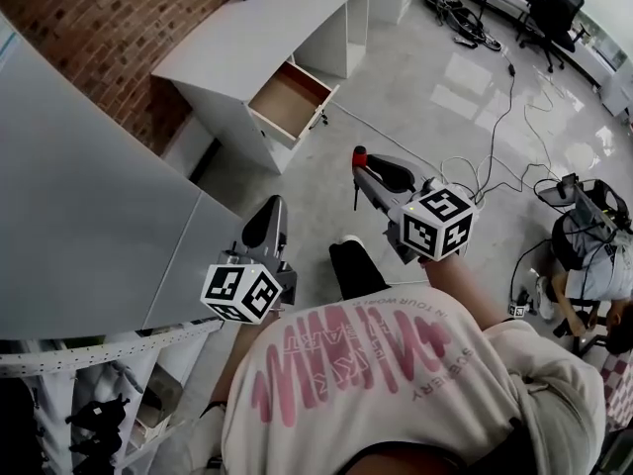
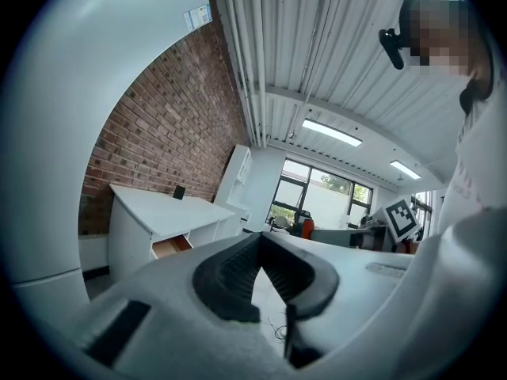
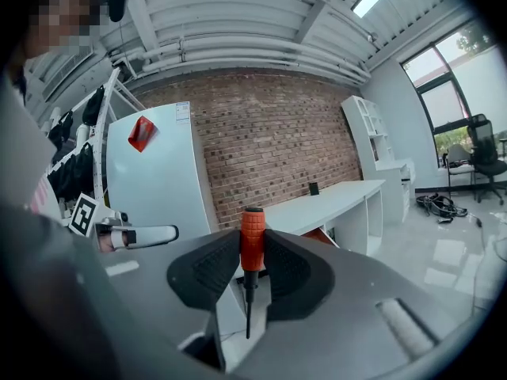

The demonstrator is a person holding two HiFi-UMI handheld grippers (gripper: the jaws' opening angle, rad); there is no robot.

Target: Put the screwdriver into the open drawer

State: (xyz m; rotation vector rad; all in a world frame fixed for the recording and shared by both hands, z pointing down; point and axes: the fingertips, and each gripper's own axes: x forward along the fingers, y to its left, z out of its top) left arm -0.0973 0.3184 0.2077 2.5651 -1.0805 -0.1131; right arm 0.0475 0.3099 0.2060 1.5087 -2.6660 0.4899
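A screwdriver (image 1: 358, 156) with an orange-red handle (image 3: 252, 242) stands upright between the pads of my right gripper (image 1: 363, 164), its thin dark shaft (image 3: 248, 307) hanging down. That gripper is shut on the handle. My left gripper (image 1: 272, 208) is lower left of it, over the floor beside a big white cabinet. Its pad tips meet with nothing between them (image 2: 257, 242). The open drawer (image 1: 290, 100) has a wooden inside and sticks out of a white desk (image 1: 247, 33) well ahead of both grippers. It also shows as the drawer (image 2: 170, 248) in the left gripper view.
A large white cabinet (image 1: 89, 216) fills the left side. A brick wall (image 1: 109, 18) runs behind the desk. Cables (image 1: 495, 156) trail over the glossy floor at right, near a seated person (image 1: 593, 265) and an office chair (image 1: 549, 8). A rack with dark items (image 1: 99, 414) stands lower left.
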